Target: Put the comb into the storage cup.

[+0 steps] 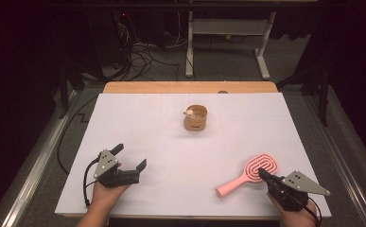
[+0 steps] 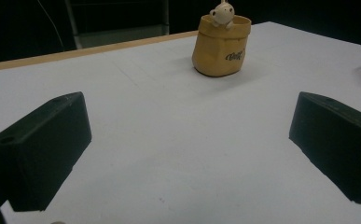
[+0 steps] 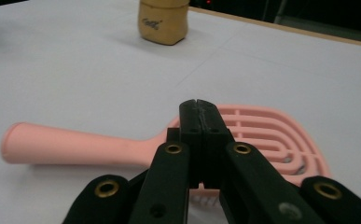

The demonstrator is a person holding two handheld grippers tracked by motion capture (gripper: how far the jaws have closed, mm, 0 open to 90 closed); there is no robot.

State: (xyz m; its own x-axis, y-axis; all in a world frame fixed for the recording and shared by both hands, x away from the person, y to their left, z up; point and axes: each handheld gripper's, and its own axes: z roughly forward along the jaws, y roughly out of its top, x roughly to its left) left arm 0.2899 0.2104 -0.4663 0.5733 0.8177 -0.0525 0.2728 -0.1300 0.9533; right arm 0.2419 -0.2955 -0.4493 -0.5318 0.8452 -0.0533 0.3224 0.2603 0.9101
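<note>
left gripper [image 1: 132, 157] – jaws wide, empty | right gripper [image 1: 262, 173] – jaws closed over pink brush [image 1: 251, 173], gripping nothing

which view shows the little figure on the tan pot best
The left gripper view: the figure peeks over the tan pot rim, close and lit. The high view shows it as a small pale speck; the right gripper view crops the pot's top.

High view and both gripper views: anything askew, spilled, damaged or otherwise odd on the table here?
Nothing stands out. The tan pot stands upright mid-table with a small figure on its rim. The pink hairbrush lies flat near the right gripper, whose jaws are shut above it. The left gripper is open. No spill or damage shows.
</note>
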